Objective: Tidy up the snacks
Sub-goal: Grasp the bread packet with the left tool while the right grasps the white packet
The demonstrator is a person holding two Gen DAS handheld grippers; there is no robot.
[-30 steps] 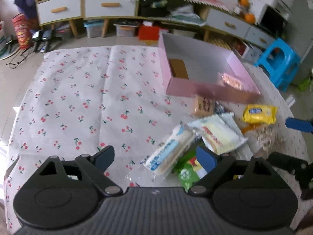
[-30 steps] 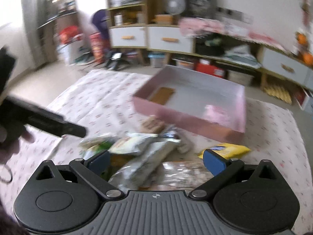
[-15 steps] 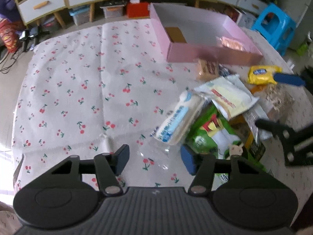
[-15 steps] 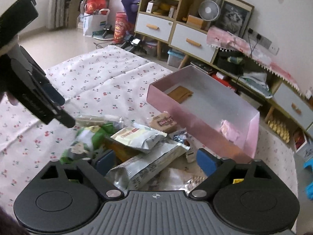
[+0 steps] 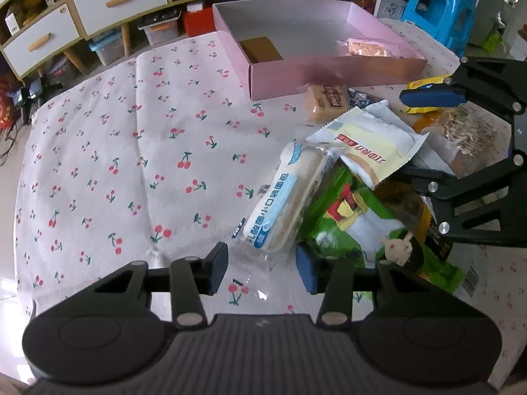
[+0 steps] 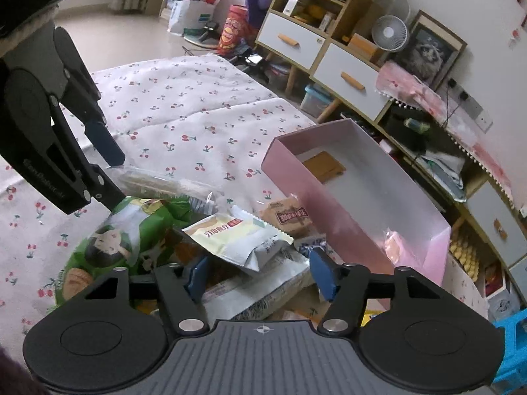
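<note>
A pile of snack packets lies on the cherry-print cloth beside an open pink box (image 5: 329, 72) (image 6: 329, 204). My left gripper (image 5: 262, 268) (image 6: 115, 177) is closing. The clear tail of a blue-and-white roll pack (image 5: 286, 197) lies between its pads, which stand apart from it. A green bag (image 5: 355, 223) (image 6: 122, 230) lies just right of it. My right gripper (image 6: 260, 275) (image 5: 403, 135) is also closing, around a yellow-white packet (image 6: 230, 233) (image 5: 372, 141) and a long silver pack below it, without visible contact. The box holds a brown piece (image 5: 260, 49) and a pink packet (image 5: 369, 46).
A brown biscuit packet (image 5: 326, 100) (image 6: 290, 214) rests against the box front. A yellow packet (image 5: 425, 82) and a clear bag of nuts (image 5: 467, 131) lie at the right. A blue stool (image 5: 441, 6) and low drawer cabinets (image 6: 349, 79) stand beyond the table.
Both pairs of jaws have narrowed. The left gripper sank toward the roll pack's tail. The right gripper rolled and came down over the pile, closer to the left one.
</note>
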